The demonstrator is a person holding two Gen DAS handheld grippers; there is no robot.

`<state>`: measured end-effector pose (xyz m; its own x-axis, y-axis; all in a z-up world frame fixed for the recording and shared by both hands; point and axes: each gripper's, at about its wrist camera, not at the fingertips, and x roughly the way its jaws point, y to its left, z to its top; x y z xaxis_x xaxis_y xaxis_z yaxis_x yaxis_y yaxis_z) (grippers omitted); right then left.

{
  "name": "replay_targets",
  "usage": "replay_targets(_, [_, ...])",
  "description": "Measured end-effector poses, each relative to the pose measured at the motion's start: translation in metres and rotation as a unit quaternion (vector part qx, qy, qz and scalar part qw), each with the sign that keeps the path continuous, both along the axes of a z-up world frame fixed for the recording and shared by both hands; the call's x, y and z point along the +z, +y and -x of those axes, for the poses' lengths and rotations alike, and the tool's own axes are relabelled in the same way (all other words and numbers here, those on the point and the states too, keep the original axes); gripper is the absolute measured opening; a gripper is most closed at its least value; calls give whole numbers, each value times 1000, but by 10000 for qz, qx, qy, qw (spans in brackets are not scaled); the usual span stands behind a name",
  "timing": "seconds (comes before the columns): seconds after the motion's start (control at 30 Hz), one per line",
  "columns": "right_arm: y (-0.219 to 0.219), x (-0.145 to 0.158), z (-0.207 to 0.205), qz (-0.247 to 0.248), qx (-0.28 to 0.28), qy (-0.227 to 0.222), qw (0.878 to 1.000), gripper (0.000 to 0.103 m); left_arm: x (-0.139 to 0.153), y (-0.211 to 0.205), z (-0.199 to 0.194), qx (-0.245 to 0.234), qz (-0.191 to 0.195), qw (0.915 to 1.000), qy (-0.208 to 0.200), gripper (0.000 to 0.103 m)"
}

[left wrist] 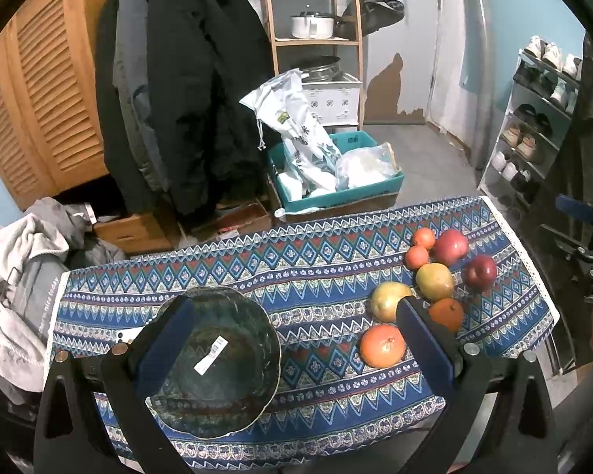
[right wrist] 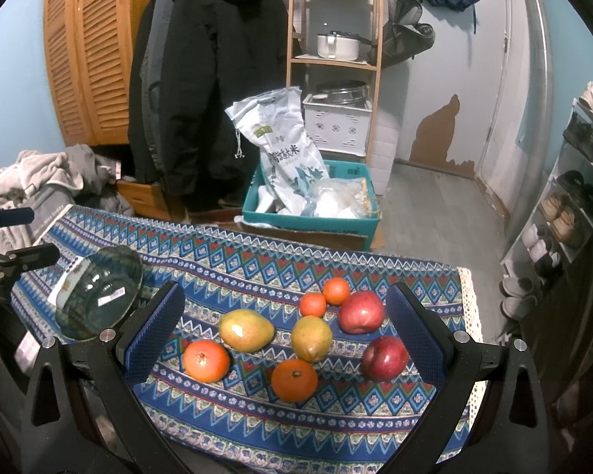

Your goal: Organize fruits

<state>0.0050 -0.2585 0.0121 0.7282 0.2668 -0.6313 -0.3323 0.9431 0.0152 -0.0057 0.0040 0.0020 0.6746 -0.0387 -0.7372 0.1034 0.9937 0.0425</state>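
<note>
A dark green glass bowl (left wrist: 217, 359) with a white label sits on the patterned cloth at the table's left; it also shows in the right wrist view (right wrist: 99, 300). Several fruits lie loose at the right: two mangoes (right wrist: 246, 330) (right wrist: 311, 337), two red apples (right wrist: 361, 311) (right wrist: 384, 357), large oranges (right wrist: 206, 360) (right wrist: 294, 380) and two small tangerines (right wrist: 336, 290) (right wrist: 312, 304). My left gripper (left wrist: 296, 343) is open and empty above the table, its left finger over the bowl. My right gripper (right wrist: 288, 335) is open and empty, spanning the fruits from above.
The blue patterned tablecloth (right wrist: 257, 268) covers a small table. Behind it on the floor stands a teal crate (right wrist: 312, 213) with a rice bag. A shoe rack (right wrist: 565, 213) is at the right, clothes (left wrist: 16, 276) heaped at the left.
</note>
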Motion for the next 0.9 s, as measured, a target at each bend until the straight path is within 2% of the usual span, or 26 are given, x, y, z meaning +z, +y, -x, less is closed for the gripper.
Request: replay_targets(0.9, [-2,2,0,-29,-32,18,10000,100,-6,-9,2,-29,-112,9999,47,102])
